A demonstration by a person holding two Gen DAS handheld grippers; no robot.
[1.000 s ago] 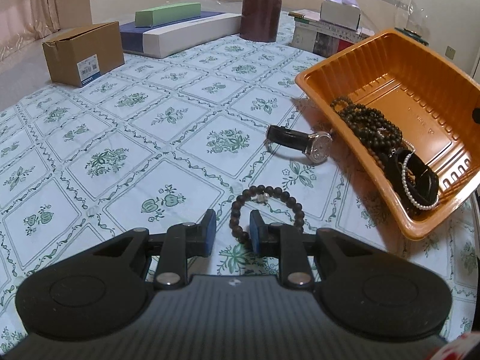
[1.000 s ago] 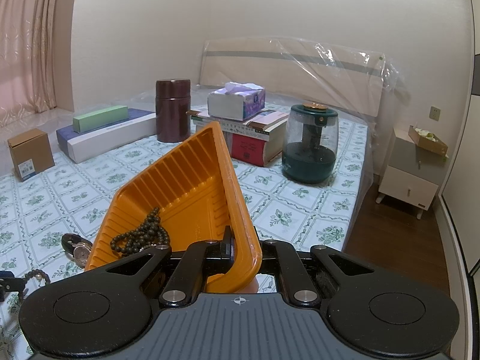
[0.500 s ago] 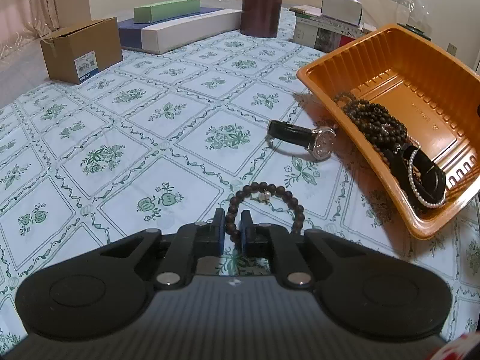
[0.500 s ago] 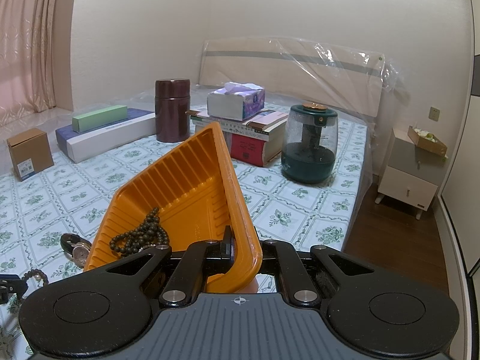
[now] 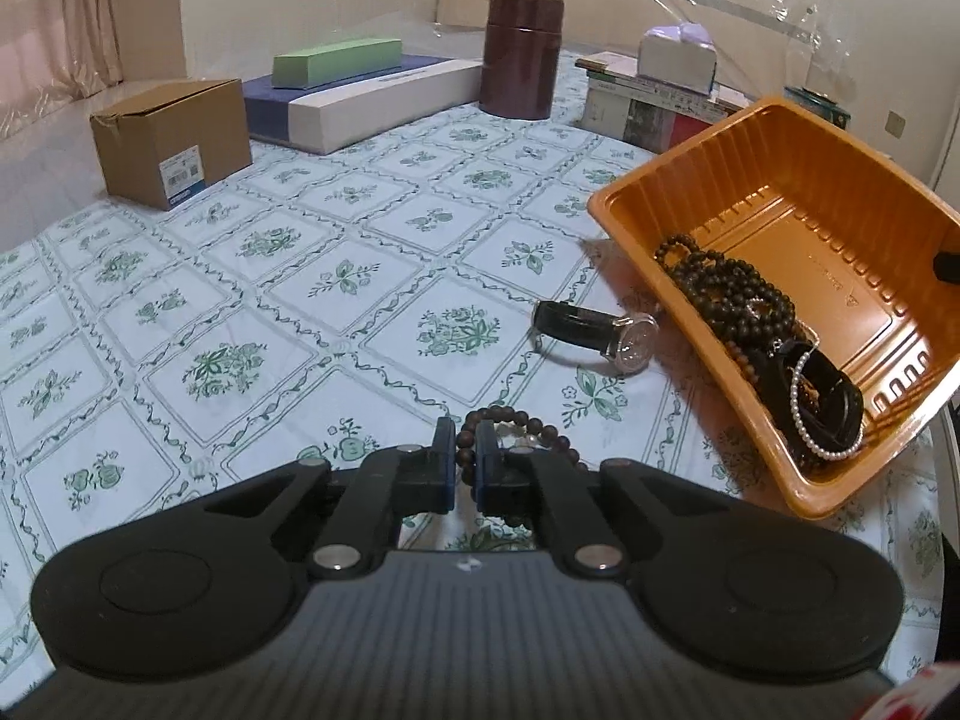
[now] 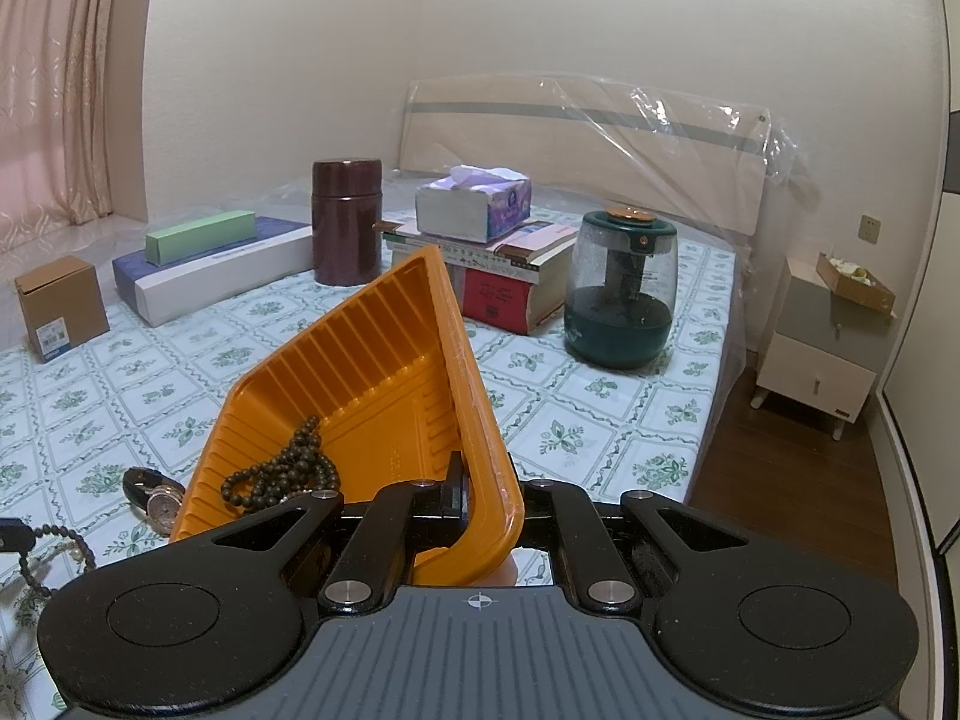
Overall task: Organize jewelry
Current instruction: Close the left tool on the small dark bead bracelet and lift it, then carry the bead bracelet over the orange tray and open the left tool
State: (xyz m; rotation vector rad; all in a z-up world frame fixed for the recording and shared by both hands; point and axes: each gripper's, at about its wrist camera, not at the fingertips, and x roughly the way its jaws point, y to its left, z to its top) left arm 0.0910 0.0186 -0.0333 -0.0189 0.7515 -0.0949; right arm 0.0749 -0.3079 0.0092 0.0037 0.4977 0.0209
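My left gripper (image 5: 462,461), apart a second ago, is now clamped on the brown bead bracelet (image 5: 521,427), which has come up off the floral bedsheet (image 5: 240,312). My right gripper (image 6: 489,495) stays clamped on the rim of the orange tray (image 6: 384,360), holding it tilted. The wristwatch (image 5: 603,333) lies unmoved beside the tray.

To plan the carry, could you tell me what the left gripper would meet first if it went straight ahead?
Probably nothing before the wristwatch. The left gripper, already shut on the bead bracelet, points slightly left of it, so depth is uncertain.
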